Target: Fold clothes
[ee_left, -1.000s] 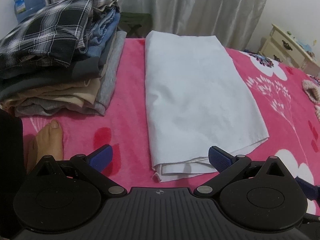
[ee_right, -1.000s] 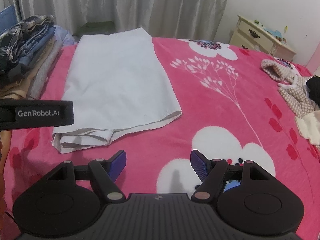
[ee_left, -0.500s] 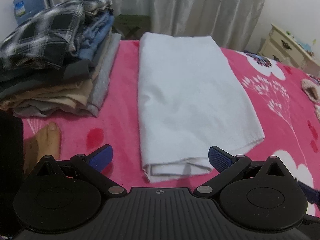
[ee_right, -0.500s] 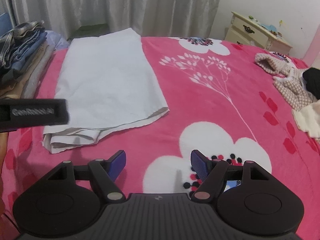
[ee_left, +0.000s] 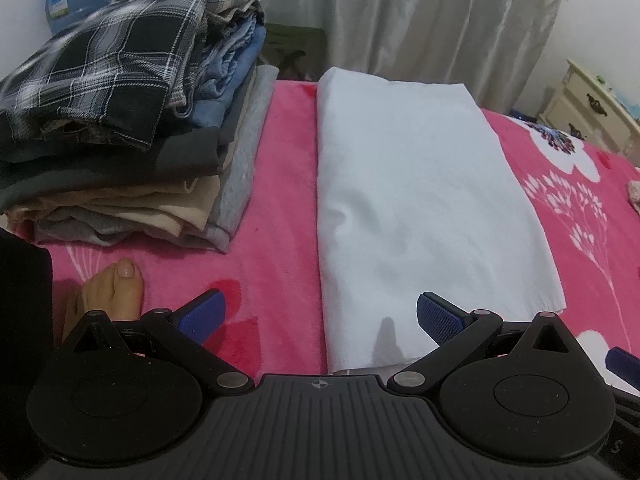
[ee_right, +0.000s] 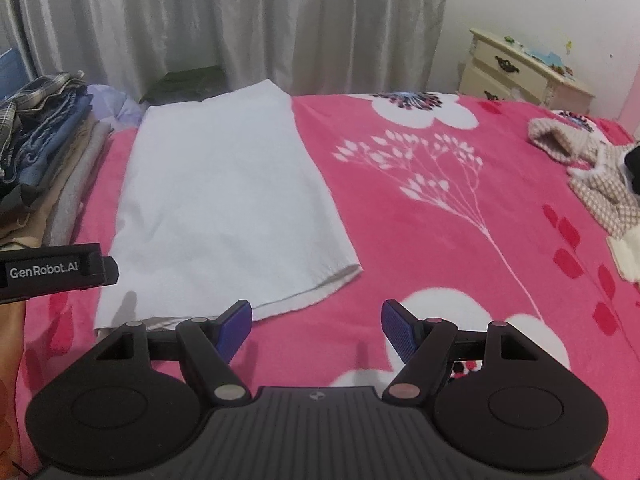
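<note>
Both grippers, left (ee_left: 320,314) and right (ee_right: 316,322), have closed in on the near hem of the white cloth (ee_left: 420,208) lying long-folded on the bed (ee_right: 440,240), fingers spread, empty — likely lining up another fold.

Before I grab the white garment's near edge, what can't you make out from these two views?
- White garment near hem: left wrist view, hidden behind the left gripper.
- Its layers and garment type: folded under, unclear.
- Unfolded clothes: right wrist view, cut off by right edge.
- Folded stack: cut off left.
</note>
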